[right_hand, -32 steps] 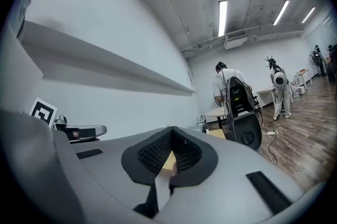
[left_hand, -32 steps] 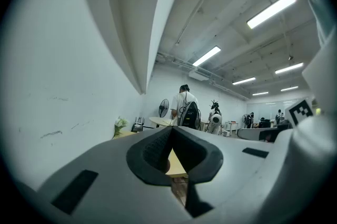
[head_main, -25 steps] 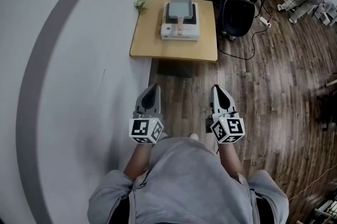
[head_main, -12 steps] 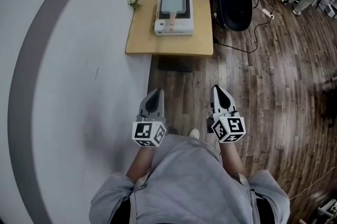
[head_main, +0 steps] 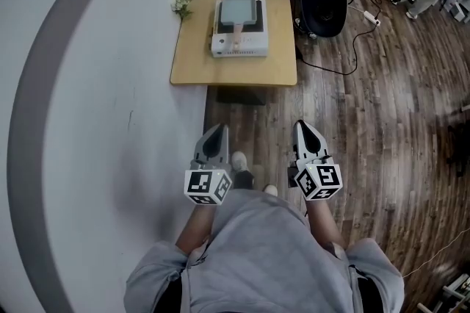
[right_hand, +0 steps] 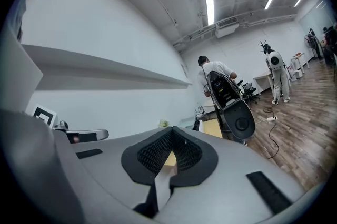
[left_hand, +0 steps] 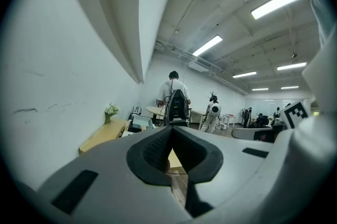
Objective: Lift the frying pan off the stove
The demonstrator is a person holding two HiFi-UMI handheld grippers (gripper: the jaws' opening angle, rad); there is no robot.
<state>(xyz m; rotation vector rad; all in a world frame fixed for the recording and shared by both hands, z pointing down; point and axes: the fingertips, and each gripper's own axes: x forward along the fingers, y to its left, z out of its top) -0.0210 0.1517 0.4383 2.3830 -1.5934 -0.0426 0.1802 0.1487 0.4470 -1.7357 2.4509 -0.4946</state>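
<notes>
- left tool (head_main: 217, 129): jaws closed together, nothing held
- right tool (head_main: 303, 125): jaws closed together, nothing held
- frying pan (head_main: 237, 9): on stove (head_main: 239, 45), on tabletop (head_main: 192, 63), well apart from both tools

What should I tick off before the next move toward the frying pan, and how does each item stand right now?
1. Frying pan sits on the stove: ok.
2. Left hand-held gripper empty, jaws shut: ok.
3. Right hand-held gripper empty, jaws shut: ok.
4. Jaws open to take the handle: not ok.
5. Both within reach of the table: not ok, they hang over the floor, well short of it.
6. Whether the pan is hot: cannot tell.
</notes>
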